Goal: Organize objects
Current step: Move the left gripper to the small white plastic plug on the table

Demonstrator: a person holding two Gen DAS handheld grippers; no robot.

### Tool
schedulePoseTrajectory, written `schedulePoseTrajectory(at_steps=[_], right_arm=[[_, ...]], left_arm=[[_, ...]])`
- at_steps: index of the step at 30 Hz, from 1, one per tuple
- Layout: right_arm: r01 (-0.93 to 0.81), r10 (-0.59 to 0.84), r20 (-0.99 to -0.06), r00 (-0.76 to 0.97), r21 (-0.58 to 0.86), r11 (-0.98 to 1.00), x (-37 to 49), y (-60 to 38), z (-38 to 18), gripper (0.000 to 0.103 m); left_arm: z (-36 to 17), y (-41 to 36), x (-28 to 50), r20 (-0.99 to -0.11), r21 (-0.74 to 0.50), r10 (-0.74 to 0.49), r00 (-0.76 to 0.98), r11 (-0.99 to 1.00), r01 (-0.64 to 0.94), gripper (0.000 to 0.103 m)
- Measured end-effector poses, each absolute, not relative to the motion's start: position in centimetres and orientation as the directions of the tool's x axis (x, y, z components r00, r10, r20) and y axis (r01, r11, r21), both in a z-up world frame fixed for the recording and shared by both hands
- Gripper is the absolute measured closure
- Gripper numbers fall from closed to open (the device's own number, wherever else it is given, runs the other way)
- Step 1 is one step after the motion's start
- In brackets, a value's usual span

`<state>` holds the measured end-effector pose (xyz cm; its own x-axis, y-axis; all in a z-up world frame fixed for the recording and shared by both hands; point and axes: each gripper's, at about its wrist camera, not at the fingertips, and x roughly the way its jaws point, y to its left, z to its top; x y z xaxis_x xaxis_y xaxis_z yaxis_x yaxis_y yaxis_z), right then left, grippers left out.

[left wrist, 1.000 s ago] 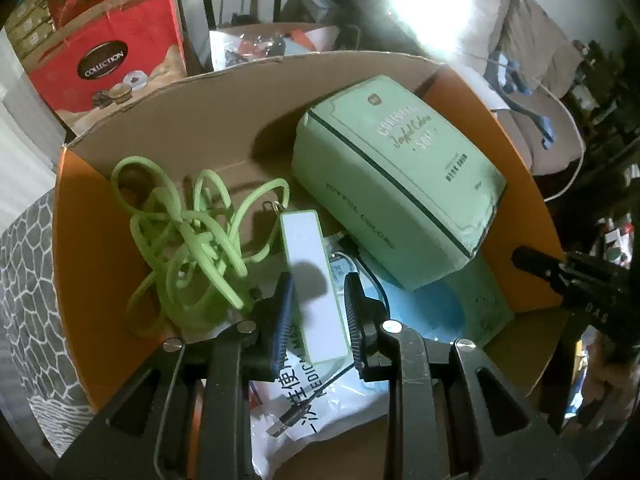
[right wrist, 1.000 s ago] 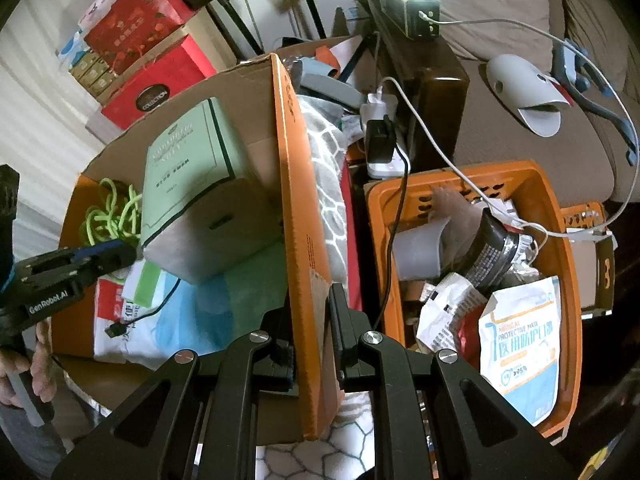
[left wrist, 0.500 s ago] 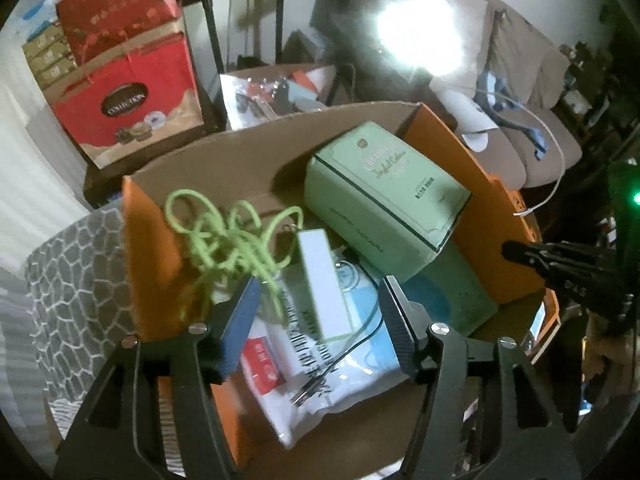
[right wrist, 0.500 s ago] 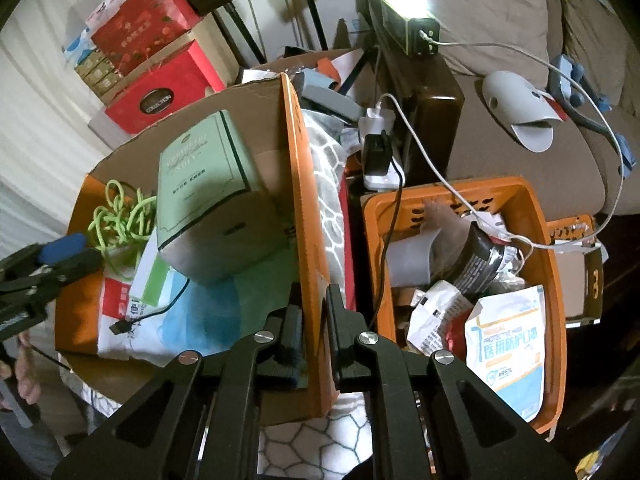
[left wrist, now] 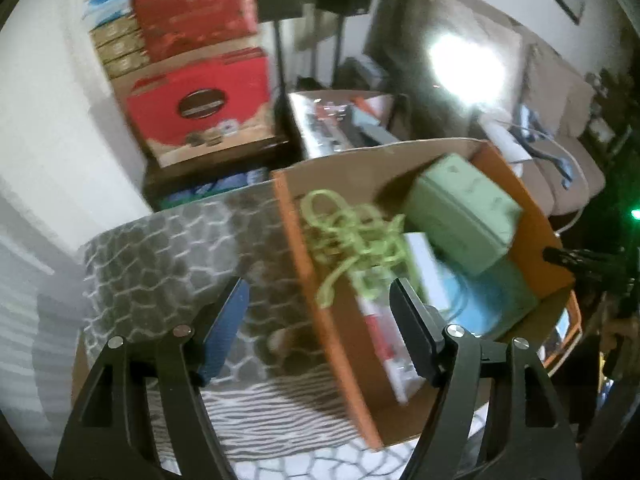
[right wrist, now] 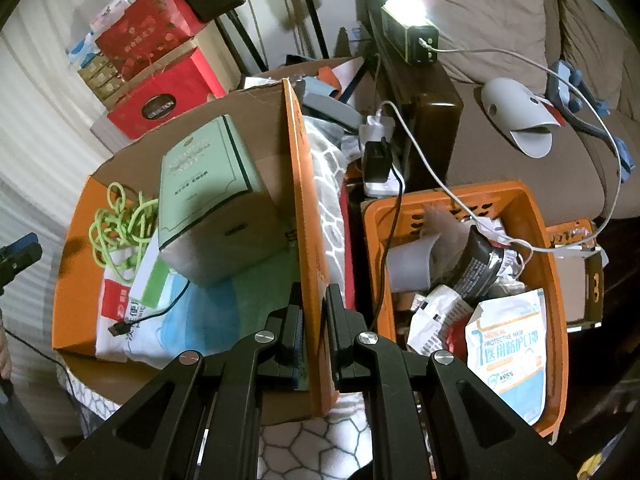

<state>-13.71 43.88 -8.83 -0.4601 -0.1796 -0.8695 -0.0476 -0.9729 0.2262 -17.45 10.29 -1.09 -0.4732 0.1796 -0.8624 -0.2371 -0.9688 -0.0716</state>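
An orange cardboard box [right wrist: 304,184] holds a pale green carton [right wrist: 208,184], a tangle of green cord [right wrist: 120,224], a white-and-green power bank [right wrist: 150,276] with a black cable, and a white packet. My right gripper [right wrist: 314,320] is shut on the box's right wall. My left gripper [left wrist: 320,316] is open and empty, above the box's left wall [left wrist: 316,276], with the cord [left wrist: 352,240] and the carton [left wrist: 460,212] beyond it. Its blue tip shows at the left edge of the right wrist view [right wrist: 18,250].
An orange plastic basket [right wrist: 540,216] full of packets, with a mask packet [right wrist: 508,352], stands right of the box. A patterned grey cloth [left wrist: 160,260] lies under and left of it. Red gift boxes [left wrist: 200,108] are stacked behind. A sofa with a lamp [right wrist: 408,36] and cables is at the back right.
My left gripper let go of the power bank, opened wide, and pulled back up and to the left out of the box. The right gripper kept its hold on the box wall.
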Motion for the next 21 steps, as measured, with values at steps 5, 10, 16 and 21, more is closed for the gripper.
schedulePoseTrajectory(at_steps=[5,10,16,21], right_arm=[[-0.031,-0.204,-0.865,-0.458,0.245,-0.969,-13.7,44.2,-8.9,0.093],[-0.006,-0.258,-0.856,-0.447,0.292,-0.957,-13.8,44.8,-9.0,0.093],[0.028,-0.304,-0.847,-0.436,0.325,-0.945,-13.8,45.3,-9.2,0.091],[0.042,-0.355,-0.835,-0.421,0.373,-0.927,-14.0,45.9,-9.4,0.090]], left_arm=[[-2.7,6.3,-17.9,-0.871,-0.110,0.181,-0.457,-0.978,-0.177,0.033],[-4.9,4.0,-18.0,-0.887,-0.117,0.174,-0.428,-0.981,-0.155,0.033],[-7.7,3.2,-18.4,-0.909,-0.119,0.170,-0.382,-0.981,-0.153,0.033],[-9.5,3.5,-18.6,-0.912,-0.168,0.222,-0.344,-0.969,-0.180,0.033]])
